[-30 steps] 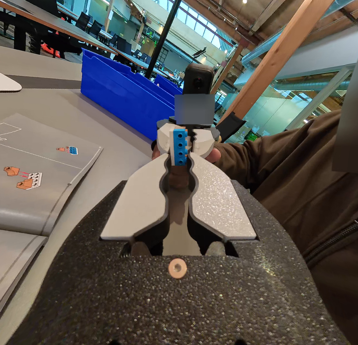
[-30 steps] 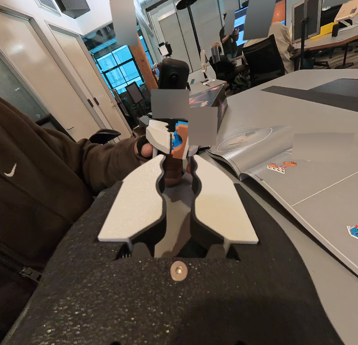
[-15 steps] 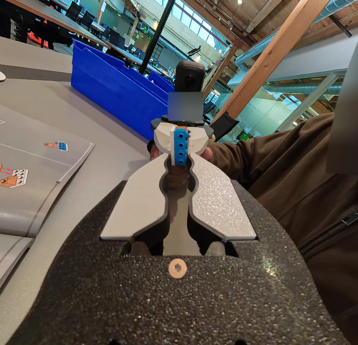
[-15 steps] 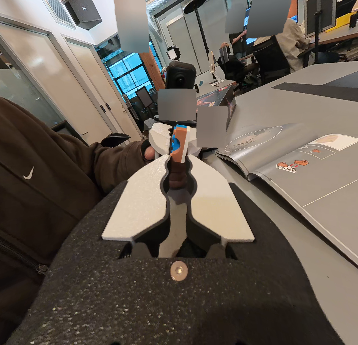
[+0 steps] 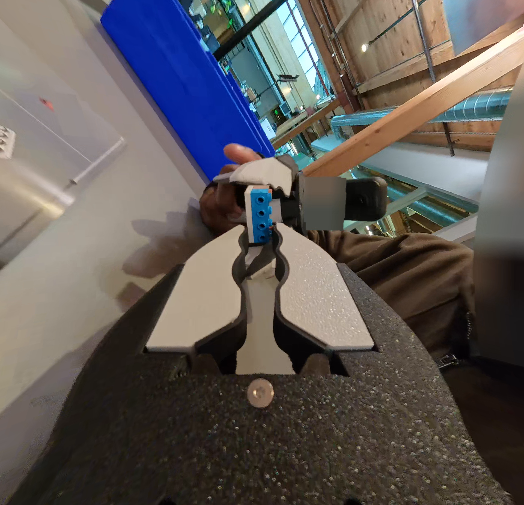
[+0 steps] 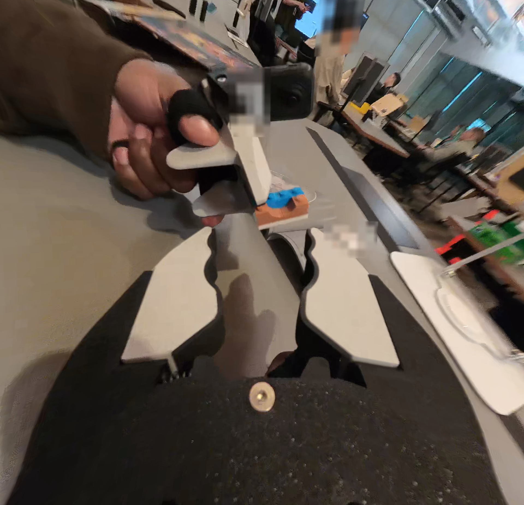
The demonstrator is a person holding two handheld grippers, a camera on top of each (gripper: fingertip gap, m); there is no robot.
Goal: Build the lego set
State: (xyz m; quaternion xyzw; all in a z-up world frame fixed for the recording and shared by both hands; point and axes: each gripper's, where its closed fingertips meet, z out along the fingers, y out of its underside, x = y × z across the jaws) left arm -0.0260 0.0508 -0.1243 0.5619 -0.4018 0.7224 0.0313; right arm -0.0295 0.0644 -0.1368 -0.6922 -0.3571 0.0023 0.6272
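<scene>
A small lego assembly of a blue brick, orange pieces and a white plate is clamped between the tips of my left gripper, which is shut on it. In the right wrist view the same assembly sticks out sideways from the left gripper's fingers, just above the grey table. My right gripper is open and empty, with its jaws wide apart just short of the assembly. One of its fingers shows behind the brick in the left wrist view.
A blue bin stands on the table beyond the grippers. An open instruction booklet lies to the left. A white tray lies at the right. A printed box is farther back. People sit at desks behind. Left and right tips are no more than a few centimetres apart.
My right gripper has opened and let go of the assembly, which stays in my left gripper. Both grippers have rolled sideways and dropped closer to the table.
</scene>
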